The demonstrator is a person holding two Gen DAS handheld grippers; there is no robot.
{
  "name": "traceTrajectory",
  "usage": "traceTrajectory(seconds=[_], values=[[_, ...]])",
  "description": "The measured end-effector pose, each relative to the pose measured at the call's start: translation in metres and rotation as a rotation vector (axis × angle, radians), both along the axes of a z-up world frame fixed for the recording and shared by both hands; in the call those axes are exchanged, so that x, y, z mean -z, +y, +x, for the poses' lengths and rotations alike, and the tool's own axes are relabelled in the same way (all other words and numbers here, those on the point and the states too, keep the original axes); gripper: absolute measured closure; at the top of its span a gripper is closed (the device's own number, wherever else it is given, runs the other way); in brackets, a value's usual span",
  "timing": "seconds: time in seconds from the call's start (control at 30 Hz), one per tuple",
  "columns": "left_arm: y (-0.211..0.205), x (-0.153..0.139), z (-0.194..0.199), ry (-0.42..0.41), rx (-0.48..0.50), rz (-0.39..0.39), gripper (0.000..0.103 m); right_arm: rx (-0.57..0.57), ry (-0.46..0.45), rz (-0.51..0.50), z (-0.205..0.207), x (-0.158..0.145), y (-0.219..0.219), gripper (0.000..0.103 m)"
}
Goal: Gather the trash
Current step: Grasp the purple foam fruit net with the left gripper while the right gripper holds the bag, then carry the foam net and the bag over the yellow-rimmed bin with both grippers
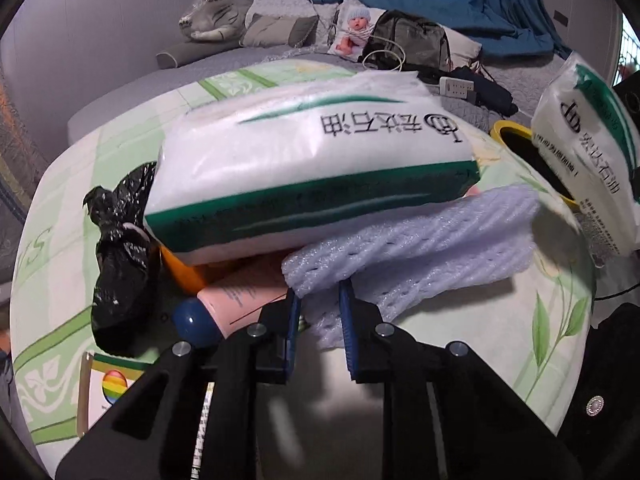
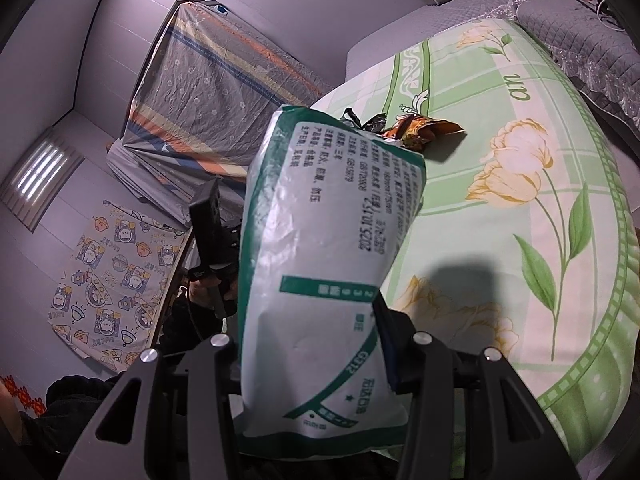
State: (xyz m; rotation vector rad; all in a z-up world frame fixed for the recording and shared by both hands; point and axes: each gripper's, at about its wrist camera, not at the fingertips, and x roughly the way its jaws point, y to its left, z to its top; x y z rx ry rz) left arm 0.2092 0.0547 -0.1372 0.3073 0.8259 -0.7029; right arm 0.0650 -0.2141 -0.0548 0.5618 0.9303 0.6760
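1. White foam netting, a soft ribbed fruit-sleeve (image 1: 412, 248), is pinched at its near edge by the left gripper (image 1: 320, 312); the blue-padded fingers (image 1: 293, 320) are nearly closed on it.
2. Just ahead of and above the left gripper, a white and green plastic tissue pack (image 1: 312, 164) with black printed characters is seen lying on top of the foam netting and the other items.
3. Ahead and to the left of the left gripper, a knotted black plastic rubbish bag (image 1: 120, 264) is seen resting on the green floral tablecloth of the table (image 1: 540, 320).
4. Between the black bag and the left gripper, a pink tube with a dark blue cap (image 1: 236, 300) is seen, partly under the tissue pack; an orange item beside it is too hidden to identify.
5. Far ahead to the right of the left gripper, a yellow-rimmed bin (image 1: 516, 136) is visible.
6. A second white and green plastic tissue pack (image 2: 320, 260) is clamped upright in the right gripper (image 2: 312, 360), the fingers closed against its lower part.
7. Beyond that pack, ahead of the right gripper, an orange crumpled snack wrapper (image 2: 420, 128) lies on the tablecloth.
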Motion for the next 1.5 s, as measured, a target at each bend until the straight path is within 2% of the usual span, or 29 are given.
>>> traceTrajectory(seconds=[0.07,0.1,0.2,0.43,0.6,0.83,1.03,1.27,1.5], values=[[-0.001,0.001,-0.005,-0.016,0.0,0.009,0.085,0.002,-0.004,0.001,0.0,-0.001,0.0,0.06],[-0.001,0.0,-0.007,-0.021,0.003,0.009,0.091,0.004,-0.006,0.0,-0.001,-0.002,-0.001,0.06],[-0.001,-0.006,-0.015,-0.025,0.016,-0.017,0.096,0.006,-0.01,0.001,-0.002,-0.003,-0.001,0.06],[0.011,-0.017,-0.042,-0.046,0.024,-0.061,0.097,0.014,-0.017,0.001,-0.004,-0.001,-0.006,0.06],[0.024,-0.035,-0.066,-0.071,0.04,-0.149,0.097,0.023,-0.022,0.009,-0.004,0.0,-0.009,0.06],[0.034,-0.07,-0.083,-0.136,0.013,-0.249,0.097,0.04,-0.023,0.014,-0.006,0.002,-0.014,0.06],[0.012,-0.097,-0.097,-0.194,0.06,-0.256,0.097,0.098,-0.051,0.014,-0.012,-0.004,-0.03,0.06],[-0.015,-0.109,-0.094,-0.195,0.101,-0.277,0.097,0.233,-0.123,-0.016,-0.031,-0.022,-0.074,0.06],[-0.065,-0.124,-0.081,-0.192,0.175,-0.316,0.097,0.37,-0.176,-0.031,-0.055,-0.033,-0.121,0.06]])
